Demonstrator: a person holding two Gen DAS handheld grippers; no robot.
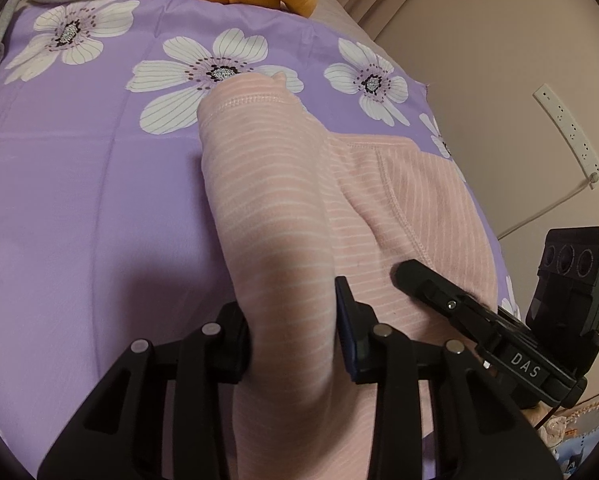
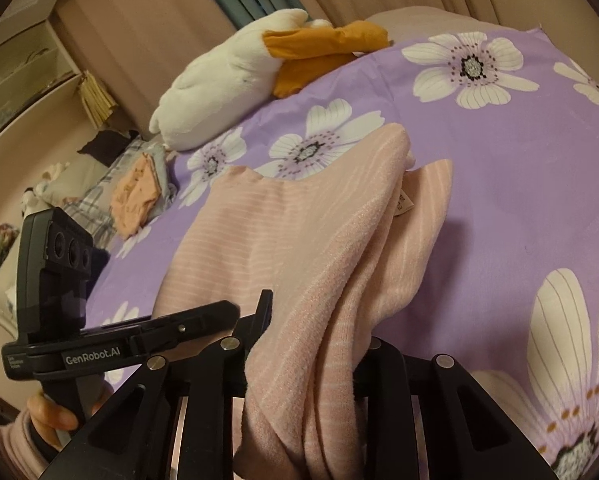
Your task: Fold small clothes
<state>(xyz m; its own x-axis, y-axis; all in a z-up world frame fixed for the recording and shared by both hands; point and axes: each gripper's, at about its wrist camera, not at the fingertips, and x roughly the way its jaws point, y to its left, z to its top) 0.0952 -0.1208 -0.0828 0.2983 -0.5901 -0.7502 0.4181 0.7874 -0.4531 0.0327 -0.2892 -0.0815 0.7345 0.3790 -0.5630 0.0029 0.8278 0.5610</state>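
A pink garment with thin white stripes [image 1: 283, 208] lies on the purple flowered bedsheet [image 1: 99, 168]. My left gripper [image 1: 293, 340] is shut on a raised fold of it, the cloth bunched between the two fingers. In the right wrist view the same garment [image 2: 299, 240] drapes over my right gripper [image 2: 311, 352], which is shut on its layered edge; a small white label [image 2: 401, 202] shows near the top. The right gripper also shows in the left wrist view [image 1: 459, 308], at the garment's right side. The left gripper shows in the right wrist view [image 2: 159, 336].
A white and orange plush toy [image 2: 235, 80] lies at the head of the bed. Folded clothes [image 2: 135, 196] sit on a plaid cloth at the left. A power strip [image 1: 567, 132] hangs on the wall to the right. Shelves [image 2: 23, 64] stand at far left.
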